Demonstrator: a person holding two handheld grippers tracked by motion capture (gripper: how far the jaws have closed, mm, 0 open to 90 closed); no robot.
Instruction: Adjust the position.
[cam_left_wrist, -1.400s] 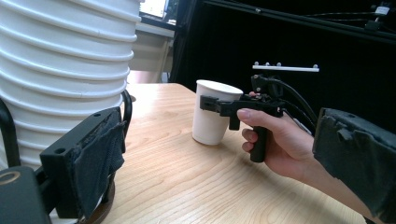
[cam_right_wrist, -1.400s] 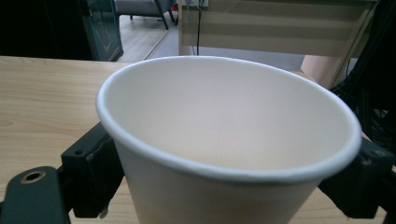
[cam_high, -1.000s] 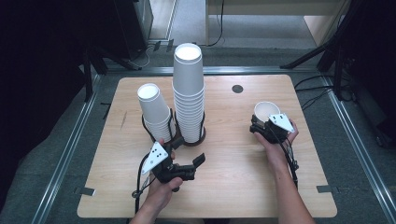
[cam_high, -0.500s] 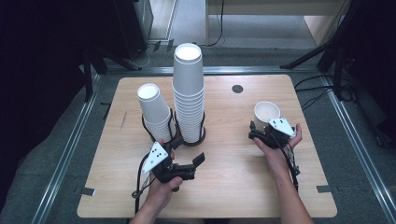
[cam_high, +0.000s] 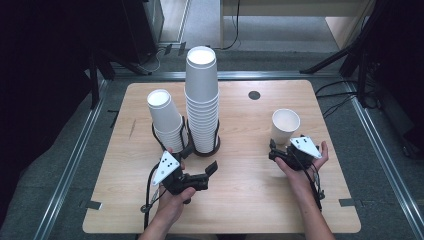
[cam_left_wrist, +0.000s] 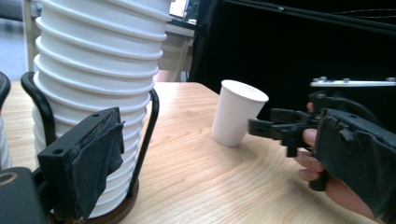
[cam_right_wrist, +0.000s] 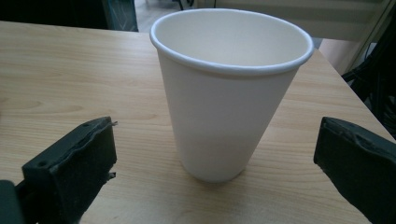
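Observation:
A single white paper cup (cam_high: 285, 125) (cam_right_wrist: 224, 93) stands upright on the wooden table (cam_high: 250, 200), right of centre. My right gripper (cam_high: 279, 151) sits just on the near side of it. Its jaws have just been opening and now stand wide. The pads (cam_right_wrist: 79, 154) flank the cup without touching it. My left gripper (cam_high: 200, 160) is open and empty, lying low at the foot of the tall cup stack (cam_high: 202, 100) (cam_left_wrist: 98, 70). One of its pads (cam_left_wrist: 95, 161) is close to the stack's black wire holder (cam_left_wrist: 148, 135).
A shorter cup stack (cam_high: 165, 117) leans in its own black holder left of the tall one. A round black grommet (cam_high: 254, 95) is set in the table's far side. Metal rails and cables run on the floor around the table.
The right gripper has let go of the single cup and drawn back toward the person, leaving it upright. The left gripper has not moved.

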